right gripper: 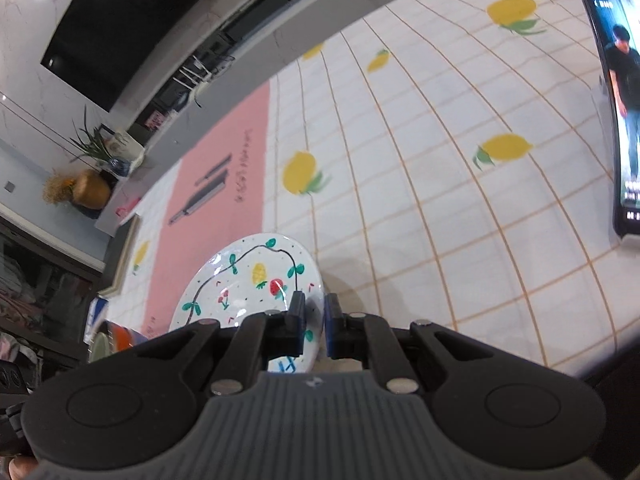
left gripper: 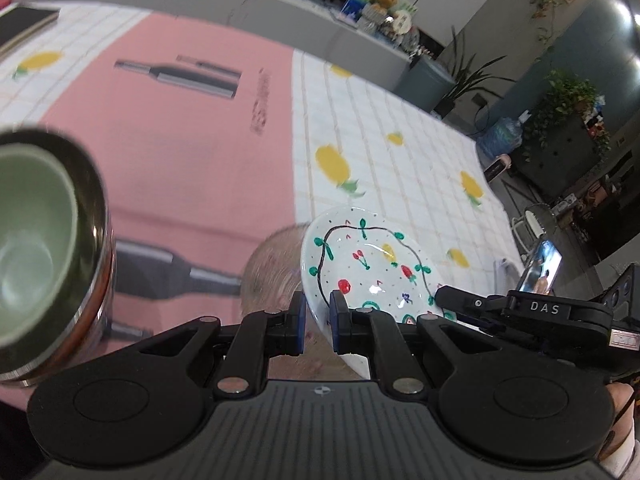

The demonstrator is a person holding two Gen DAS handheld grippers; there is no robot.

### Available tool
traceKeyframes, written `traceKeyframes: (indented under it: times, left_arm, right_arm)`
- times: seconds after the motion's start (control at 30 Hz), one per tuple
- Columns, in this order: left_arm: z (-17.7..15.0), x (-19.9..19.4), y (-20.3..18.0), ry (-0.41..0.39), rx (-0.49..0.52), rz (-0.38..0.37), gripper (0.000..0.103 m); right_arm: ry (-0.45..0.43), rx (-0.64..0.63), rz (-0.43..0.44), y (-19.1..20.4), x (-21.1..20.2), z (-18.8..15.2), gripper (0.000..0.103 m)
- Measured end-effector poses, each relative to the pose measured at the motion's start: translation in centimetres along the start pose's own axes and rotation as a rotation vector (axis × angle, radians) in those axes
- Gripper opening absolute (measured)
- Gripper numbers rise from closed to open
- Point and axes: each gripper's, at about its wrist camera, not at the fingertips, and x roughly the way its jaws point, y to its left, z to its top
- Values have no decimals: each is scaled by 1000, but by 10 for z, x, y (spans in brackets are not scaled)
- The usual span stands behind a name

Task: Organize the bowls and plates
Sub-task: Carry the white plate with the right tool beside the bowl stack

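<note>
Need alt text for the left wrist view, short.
The left hand-held gripper pinches the rim of a white hand-painted fruit-pattern plate above a pink and lemon-print tablecloth; a green bowl nested in a steel bowl sits at left.

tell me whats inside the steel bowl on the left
A pale green bowl sits nested inside the steel bowl. Whatever lies under the green one is covered.

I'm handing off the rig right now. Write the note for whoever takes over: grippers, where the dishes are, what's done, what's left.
Left gripper: shut on the rim of the painted plate.
Right gripper: shut on the same plate's opposite rim; plate is lifted and tilted over the tablecloth.
Green bowl already sits nested in the steel bowl, to the left on the pink mat.
Left: set the plate down in its place; where is unclear.
</note>
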Motion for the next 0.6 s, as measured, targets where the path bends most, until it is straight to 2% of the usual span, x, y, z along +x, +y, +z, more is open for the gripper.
traceKeyframes:
  times: [0.33, 0.6]
  left_arm:
    - [-9, 7, 10, 8, -31, 49, 13]
    - [-7, 10, 8, 5, -10, 84, 14]
  right_arm:
    - [20, -62, -33, 9, 20, -5, 8]
    - [12, -148, -78, 22, 25, -5, 9]
